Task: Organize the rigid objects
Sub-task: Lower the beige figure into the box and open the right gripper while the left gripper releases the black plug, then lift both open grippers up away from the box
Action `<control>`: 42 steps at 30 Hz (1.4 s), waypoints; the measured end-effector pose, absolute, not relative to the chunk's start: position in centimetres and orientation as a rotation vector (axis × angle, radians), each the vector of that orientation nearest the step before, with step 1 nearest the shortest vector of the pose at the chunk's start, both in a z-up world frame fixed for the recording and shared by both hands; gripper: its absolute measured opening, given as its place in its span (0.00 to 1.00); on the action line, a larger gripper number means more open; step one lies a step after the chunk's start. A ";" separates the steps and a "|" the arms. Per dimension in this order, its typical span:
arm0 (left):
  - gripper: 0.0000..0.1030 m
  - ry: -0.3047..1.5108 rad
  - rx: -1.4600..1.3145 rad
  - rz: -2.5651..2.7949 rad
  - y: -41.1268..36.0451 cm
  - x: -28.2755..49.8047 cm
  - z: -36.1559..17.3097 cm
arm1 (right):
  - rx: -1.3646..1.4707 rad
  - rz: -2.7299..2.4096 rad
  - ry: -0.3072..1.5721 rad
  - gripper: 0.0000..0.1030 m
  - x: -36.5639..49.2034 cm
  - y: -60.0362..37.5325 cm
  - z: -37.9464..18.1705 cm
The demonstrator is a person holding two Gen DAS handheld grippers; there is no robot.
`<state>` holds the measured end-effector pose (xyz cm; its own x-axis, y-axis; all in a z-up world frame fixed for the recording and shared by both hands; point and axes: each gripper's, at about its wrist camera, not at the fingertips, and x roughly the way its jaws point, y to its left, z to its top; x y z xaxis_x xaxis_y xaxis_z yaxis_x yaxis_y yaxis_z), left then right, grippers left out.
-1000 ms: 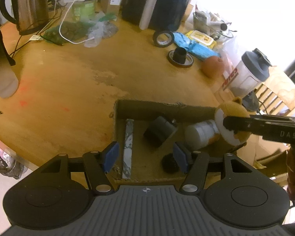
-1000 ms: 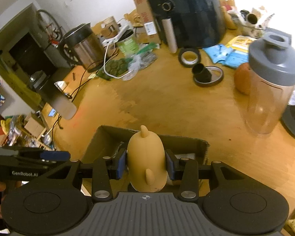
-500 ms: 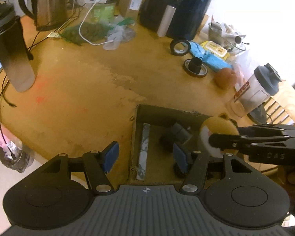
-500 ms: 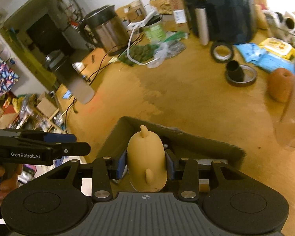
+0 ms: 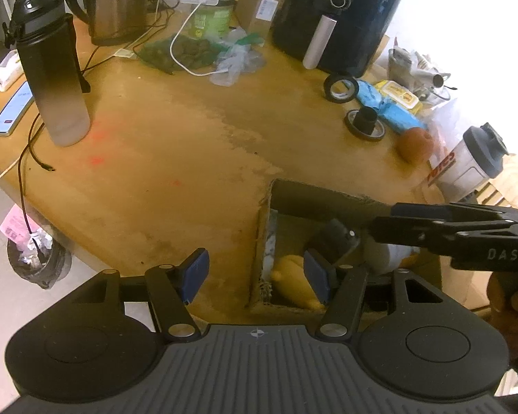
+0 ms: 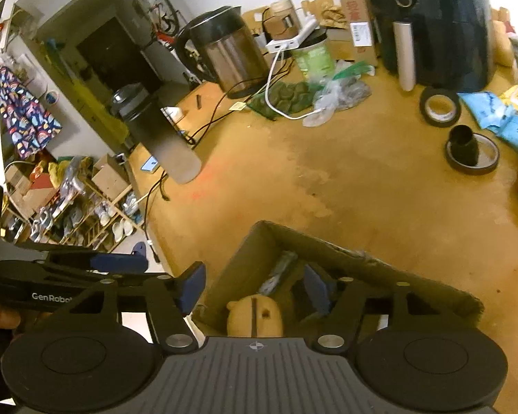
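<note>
A brown cardboard box [image 5: 314, 197] [image 6: 331, 245] sits on the wooden table near its front edge. A yellow duck-like toy [image 5: 295, 284] [image 6: 255, 315] lies loose at the box's near corner. My right gripper [image 6: 253, 284] hangs over it with jaws opening and blue pads apart, nothing pressed between them. It also shows as a black bar [image 5: 449, 229] over the box's right side. A marbled bar [image 5: 268, 241], a dark cylinder [image 5: 336, 238] and a pale round container [image 5: 388, 257] lie inside too. My left gripper [image 5: 255, 276] is open and empty above the box's left wall.
A tall black-to-clear bottle [image 5: 53, 69], a kettle [image 5: 115, 0] and a black air fryer [image 5: 335, 17] stand at the back. Tape roll [image 5: 340, 88], black cap on a ring [image 5: 366, 122], orange ball [image 5: 416, 143] and shaker bottle [image 5: 469, 164] lie right. A phone [image 5: 12, 110] lies far left.
The right gripper opened and let the yellow toy drop into the box's near corner. Both gripper views have shifted, with the box now further right in the left wrist view.
</note>
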<state>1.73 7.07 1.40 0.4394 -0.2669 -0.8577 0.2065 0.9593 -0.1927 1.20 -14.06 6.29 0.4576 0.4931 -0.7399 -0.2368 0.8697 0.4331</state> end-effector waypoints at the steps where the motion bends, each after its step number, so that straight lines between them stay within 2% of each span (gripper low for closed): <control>1: 0.58 1.078 -0.059 -0.297 6.9 1.7 1.3 | 0.288 0.447 1.001 0.67 1.1 -14.4 6.3; 8: 0.58 1.083 -0.026 -0.349 5.3 1.9 1.2 | 0.283 0.364 1.007 0.76 -0.4 -16.2 6.6; 10: 0.58 1.082 -0.018 -0.366 4.8 2.0 1.1 | 0.266 0.335 1.004 0.85 -0.9 -16.7 6.7; 13: 0.58 1.077 -0.002 -0.396 3.7 2.0 1.2 | 0.237 0.284 1.006 0.94 -1.5 -17.3 6.8; 19: 0.58 1.070 0.027 -0.443 2.2 2.3 1.4 | 0.206 0.166 1.025 1.00 -2.1 -18.5 6.6; 42: 0.58 1.074 0.080 -0.531 0.5 5.1 1.5 | 0.200 -0.034 1.042 1.00 -1.6 -20.0 6.0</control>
<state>5.06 0.46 1.48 0.3645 -0.3737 -0.8529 0.4502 0.8725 -0.1899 -1.65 -20.04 6.03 0.5056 0.0667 -0.8602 0.1233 0.9812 0.1486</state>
